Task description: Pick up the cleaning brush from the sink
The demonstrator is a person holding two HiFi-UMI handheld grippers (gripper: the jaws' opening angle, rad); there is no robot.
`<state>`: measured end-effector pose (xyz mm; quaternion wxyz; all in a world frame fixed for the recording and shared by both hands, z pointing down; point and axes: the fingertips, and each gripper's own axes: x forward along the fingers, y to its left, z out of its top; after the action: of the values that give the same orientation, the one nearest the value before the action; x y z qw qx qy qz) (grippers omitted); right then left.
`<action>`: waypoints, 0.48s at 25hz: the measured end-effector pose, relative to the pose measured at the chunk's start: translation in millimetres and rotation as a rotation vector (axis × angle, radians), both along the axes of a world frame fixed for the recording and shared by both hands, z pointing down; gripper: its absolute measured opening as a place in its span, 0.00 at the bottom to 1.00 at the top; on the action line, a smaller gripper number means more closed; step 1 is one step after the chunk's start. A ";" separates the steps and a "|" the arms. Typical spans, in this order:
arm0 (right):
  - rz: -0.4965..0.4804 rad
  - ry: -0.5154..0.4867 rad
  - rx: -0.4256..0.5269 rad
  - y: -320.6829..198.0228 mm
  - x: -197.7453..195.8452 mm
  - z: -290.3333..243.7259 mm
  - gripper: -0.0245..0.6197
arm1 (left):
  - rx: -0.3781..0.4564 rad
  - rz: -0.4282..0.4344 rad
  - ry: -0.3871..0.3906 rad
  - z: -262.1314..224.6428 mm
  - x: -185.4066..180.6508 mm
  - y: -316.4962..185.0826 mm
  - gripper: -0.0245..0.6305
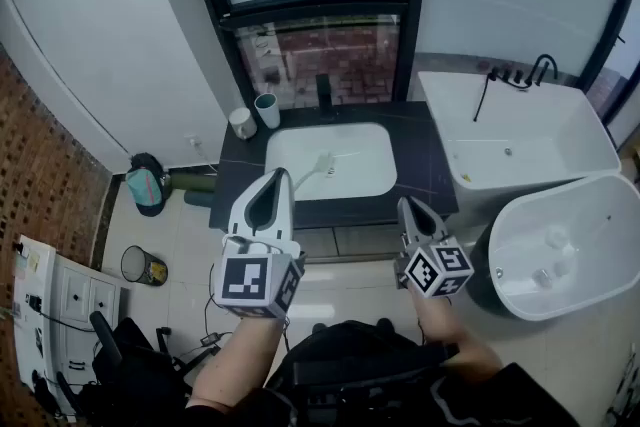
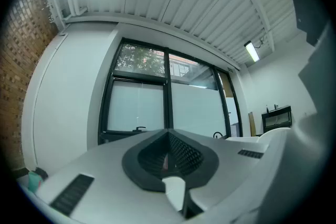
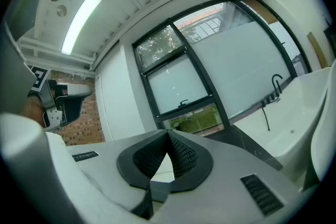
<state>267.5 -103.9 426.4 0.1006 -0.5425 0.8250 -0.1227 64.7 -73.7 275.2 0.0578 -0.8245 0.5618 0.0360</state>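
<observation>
In the head view the cleaning brush [image 1: 322, 164] lies inside the white sink [image 1: 350, 140], toward the basin's left half, and it has not yet been lifted. It is small here, but its long axis seems to run on a slant, the pale head up and to the right and the handle trailing down and to the left. The left claw [image 1: 282, 177] has its tip just beside that lower end and above it in the picture, while the right claw [image 1: 404, 205] hangs over the front edge of the dark surface [image 1: 430, 160], well apart from the brush. The left is therefore the nearer hand, and the brush lies ahead of it, a little to its right and lower down. In the left gripper view the left claw [image 2: 168, 136] is clenched on nothing, its ribbed pads meeting at the tip, and it looks out level at the window [image 2: 139, 107], so neither the brush nor the basin shows. I judge it must tip downward and release before it can take the handle. In the right gripper view the right claw [image 3: 168, 136] is likewise clenched and empty, and no brush can be made out.
</observation>
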 end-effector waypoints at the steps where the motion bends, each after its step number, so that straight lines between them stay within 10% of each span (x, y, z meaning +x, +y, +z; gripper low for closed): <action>1: -0.002 0.011 -0.002 -7.6 -9.1 -9.1 0.04 | 0.005 0.005 -0.002 -1.4 -8.9 -1.7 0.04; 12: -0.040 0.096 -0.042 -71.3 -131.0 -56.0 0.04 | -0.018 0.003 -0.065 3.0 -125.9 -37.9 0.04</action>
<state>136.5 -175.2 370.5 0.0472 -0.5332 0.8367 -0.1156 -61.2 -111.6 278.1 0.0685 -0.8267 0.5585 0.0043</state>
